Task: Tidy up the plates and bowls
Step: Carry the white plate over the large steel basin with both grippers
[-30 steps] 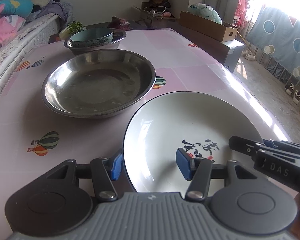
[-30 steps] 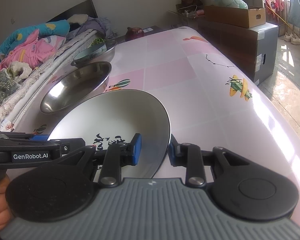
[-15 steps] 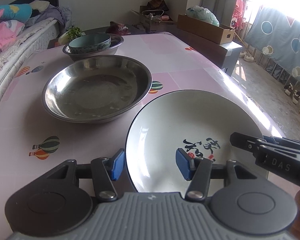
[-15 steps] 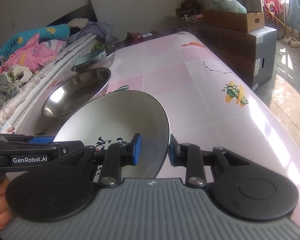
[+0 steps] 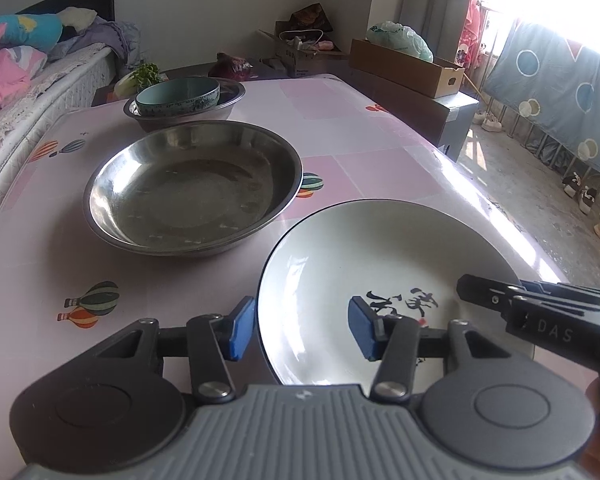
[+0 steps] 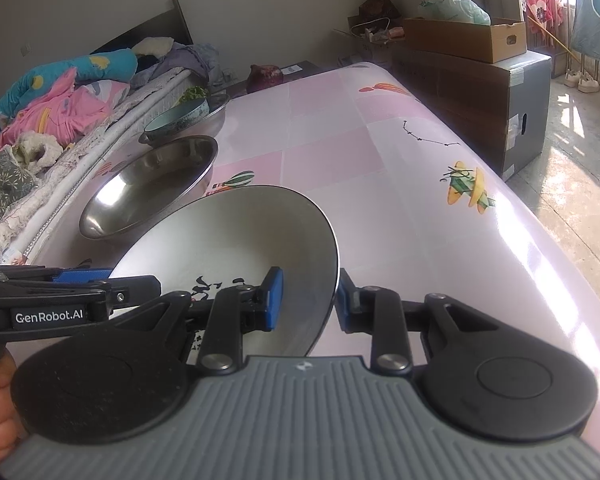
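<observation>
White ceramic plate (image 5: 384, 264) sits at 5 o'clock of the steel basin (image 5: 192, 184). Right gripper (image 6: 306, 300) jaws pinch its rim; left gripper (image 5: 300, 328) jaws, just closing, straddle the opposite rim without contact. Seat both, lift level.

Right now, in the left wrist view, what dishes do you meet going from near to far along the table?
White plate → large steel basin → teal bowl sitting inside a smaller steel bowl at the far end.
</observation>
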A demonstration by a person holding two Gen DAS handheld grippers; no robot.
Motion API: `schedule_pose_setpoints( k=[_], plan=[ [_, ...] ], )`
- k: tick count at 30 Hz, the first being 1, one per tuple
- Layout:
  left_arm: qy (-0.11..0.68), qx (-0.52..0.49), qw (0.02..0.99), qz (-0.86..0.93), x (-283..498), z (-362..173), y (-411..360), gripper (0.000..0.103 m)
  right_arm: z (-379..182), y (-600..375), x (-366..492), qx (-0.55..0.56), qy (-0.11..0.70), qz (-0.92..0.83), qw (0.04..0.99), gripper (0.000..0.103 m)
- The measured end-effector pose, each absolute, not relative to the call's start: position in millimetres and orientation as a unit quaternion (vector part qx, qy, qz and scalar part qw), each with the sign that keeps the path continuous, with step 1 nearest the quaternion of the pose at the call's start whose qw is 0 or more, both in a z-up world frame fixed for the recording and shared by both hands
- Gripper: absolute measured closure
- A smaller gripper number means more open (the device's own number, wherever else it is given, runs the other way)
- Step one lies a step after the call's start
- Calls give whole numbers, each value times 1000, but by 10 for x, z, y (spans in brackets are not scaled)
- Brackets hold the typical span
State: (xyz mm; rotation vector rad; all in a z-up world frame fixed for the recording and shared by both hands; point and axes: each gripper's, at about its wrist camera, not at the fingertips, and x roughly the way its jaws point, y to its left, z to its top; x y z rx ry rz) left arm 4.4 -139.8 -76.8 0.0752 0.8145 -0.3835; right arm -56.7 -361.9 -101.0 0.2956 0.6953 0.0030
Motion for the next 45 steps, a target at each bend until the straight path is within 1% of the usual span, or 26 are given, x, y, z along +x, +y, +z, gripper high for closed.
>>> schedule_pose_setpoints(
  k=[2, 4, 6, 8, 15, 18, 24, 35, 45],
  plan=[
    [391, 26, 900, -190, 76, -765, -1348, 59, -1040, -3666, -560, 157, 342, 2, 926, 79],
    [398, 13, 897, -191, 126, -777, -1292, 65, -1056, -3704, -557, 167, 340, 5, 925, 82],
    [411, -1, 891, -194, 192, -817, -1242, 74, -1059, -3721, -560, 169, 339, 7, 925, 83],
    [430, -15, 881, -197, 258, -871, -1205, 78, -1082, -3738, -550, 174, 341, 8, 924, 85],
    [437, -41, 874, -209, 336, -940, -1155, 77, -1135, -3754, -523, 184, 333, 13, 925, 85],
    [435, -49, 875, -208, 342, -947, -1155, 78, -1157, -3755, -510, 188, 326, 12, 926, 85],
    [437, -60, 875, -201, 343, -926, -1184, 73, -1132, -3716, -494, 190, 326, 3, 926, 83],
    [441, -60, 874, -194, 351, -897, -1233, 73, -1052, -3724, -511, 191, 327, -9, 925, 83],
    [431, -67, 878, -198, 310, -734, -1268, 73, -900, -3747, -544, 193, 325, -19, 925, 83]
  ],
)
